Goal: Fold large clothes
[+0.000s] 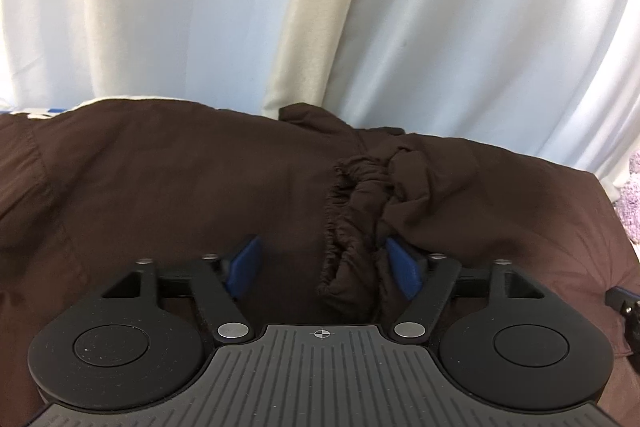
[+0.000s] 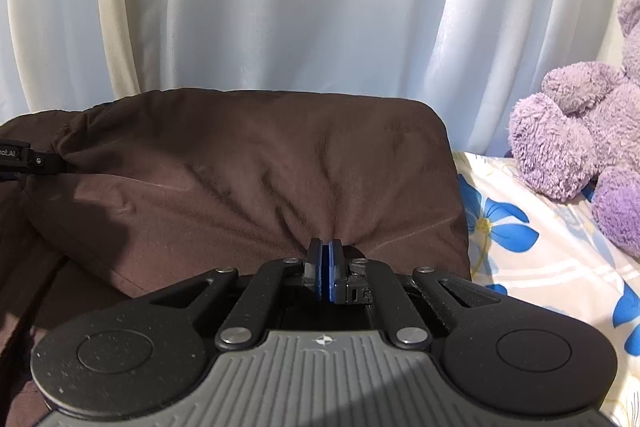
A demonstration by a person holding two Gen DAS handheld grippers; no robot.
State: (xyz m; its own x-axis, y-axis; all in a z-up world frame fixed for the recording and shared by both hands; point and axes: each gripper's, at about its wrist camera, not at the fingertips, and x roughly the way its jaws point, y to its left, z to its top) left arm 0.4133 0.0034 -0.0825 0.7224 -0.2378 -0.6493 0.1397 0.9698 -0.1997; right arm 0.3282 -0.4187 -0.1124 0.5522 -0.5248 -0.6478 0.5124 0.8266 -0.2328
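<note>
A large dark brown garment (image 1: 160, 179) lies spread on the bed, with a gathered elastic cuff (image 1: 352, 227) bunched near its middle. My left gripper (image 1: 324, 263) is open, its blue pads on either side of the cuff, low over the cloth. In the right wrist view the same brown garment (image 2: 248, 163) shows a folded part with a rounded corner. My right gripper (image 2: 326, 259) is shut on a pinch of that brown cloth, which puckers at the pads. The left gripper's black body (image 2: 24, 163) shows at the left edge of the right wrist view.
White curtains (image 1: 320, 7) hang close behind the bed. A purple plush bear (image 2: 584, 139) sits at the right on a white bedsheet with blue flowers (image 2: 532, 239). The right gripper's edge (image 1: 624, 307) shows at the right of the left wrist view.
</note>
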